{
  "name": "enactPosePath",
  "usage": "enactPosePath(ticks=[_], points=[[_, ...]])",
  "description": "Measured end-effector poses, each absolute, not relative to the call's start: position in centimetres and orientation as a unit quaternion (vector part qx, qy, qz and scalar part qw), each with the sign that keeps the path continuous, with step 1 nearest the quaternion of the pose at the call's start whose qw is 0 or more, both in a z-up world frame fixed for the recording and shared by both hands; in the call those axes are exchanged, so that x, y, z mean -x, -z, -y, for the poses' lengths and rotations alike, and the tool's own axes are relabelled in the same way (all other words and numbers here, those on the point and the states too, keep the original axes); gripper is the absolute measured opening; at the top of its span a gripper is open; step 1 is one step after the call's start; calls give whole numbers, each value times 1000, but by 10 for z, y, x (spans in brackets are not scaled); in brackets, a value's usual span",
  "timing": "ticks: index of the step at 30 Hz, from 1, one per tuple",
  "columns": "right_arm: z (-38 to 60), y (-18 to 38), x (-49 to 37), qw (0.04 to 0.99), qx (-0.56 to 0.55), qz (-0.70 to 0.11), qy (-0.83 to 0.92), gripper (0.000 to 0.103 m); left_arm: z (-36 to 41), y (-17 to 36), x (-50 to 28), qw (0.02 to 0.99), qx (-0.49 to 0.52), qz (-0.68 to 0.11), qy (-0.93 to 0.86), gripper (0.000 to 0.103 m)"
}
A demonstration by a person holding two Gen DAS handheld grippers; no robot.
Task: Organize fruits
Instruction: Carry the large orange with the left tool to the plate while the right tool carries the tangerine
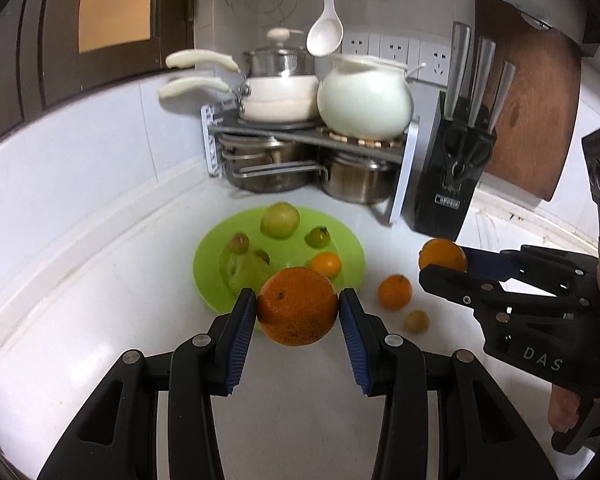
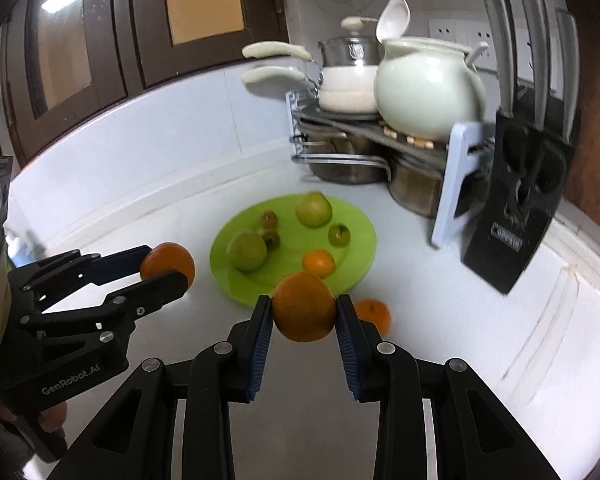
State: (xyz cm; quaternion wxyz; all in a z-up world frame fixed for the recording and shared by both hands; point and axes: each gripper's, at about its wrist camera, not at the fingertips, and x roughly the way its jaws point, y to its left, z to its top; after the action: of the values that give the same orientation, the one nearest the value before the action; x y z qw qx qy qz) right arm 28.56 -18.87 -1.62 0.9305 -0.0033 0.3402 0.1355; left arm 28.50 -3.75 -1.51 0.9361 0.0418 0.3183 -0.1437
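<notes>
Orange skin was pressed on both sides by blue ribbed pads: a large orange (image 1: 297, 306) was gripped in the left claw (image 1: 298, 312) and held in the air just in front of the green plate (image 1: 208, 264), at its near rim, apparently so that it could be set down among the fruit already gathered there. A second orange (image 2: 304, 306) was clamped likewise in the right claw (image 2: 304, 312), raised off the counter (image 2: 500, 320) to the right of the plate, presumably awaiting the same destination. Both were held at their widest part, which was judged a sensible grip for a round, rolling thing.

On the plate, green fruits of several sizes and a small orange one (image 1: 326, 264) had been collected, with bare space left near the front rim. To the right of the plate, a small orange (image 1: 395, 292) and a little yellowish fruit (image 1: 417, 321) were left lying on the counter, not yet gathered.

Behind the plate, pots were stacked on a corner rack (image 1: 400, 176), and beyond its right side a knife block (image 1: 444, 196) was stood, well clear of the working space.
</notes>
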Motion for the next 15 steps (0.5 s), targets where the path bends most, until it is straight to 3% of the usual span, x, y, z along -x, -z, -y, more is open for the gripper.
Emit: enactPosePath(ticks=[15], points=[[177,-6,-342,931,25,-328,-158,33,29,-4,-332,941,-40,-306,136,42]])
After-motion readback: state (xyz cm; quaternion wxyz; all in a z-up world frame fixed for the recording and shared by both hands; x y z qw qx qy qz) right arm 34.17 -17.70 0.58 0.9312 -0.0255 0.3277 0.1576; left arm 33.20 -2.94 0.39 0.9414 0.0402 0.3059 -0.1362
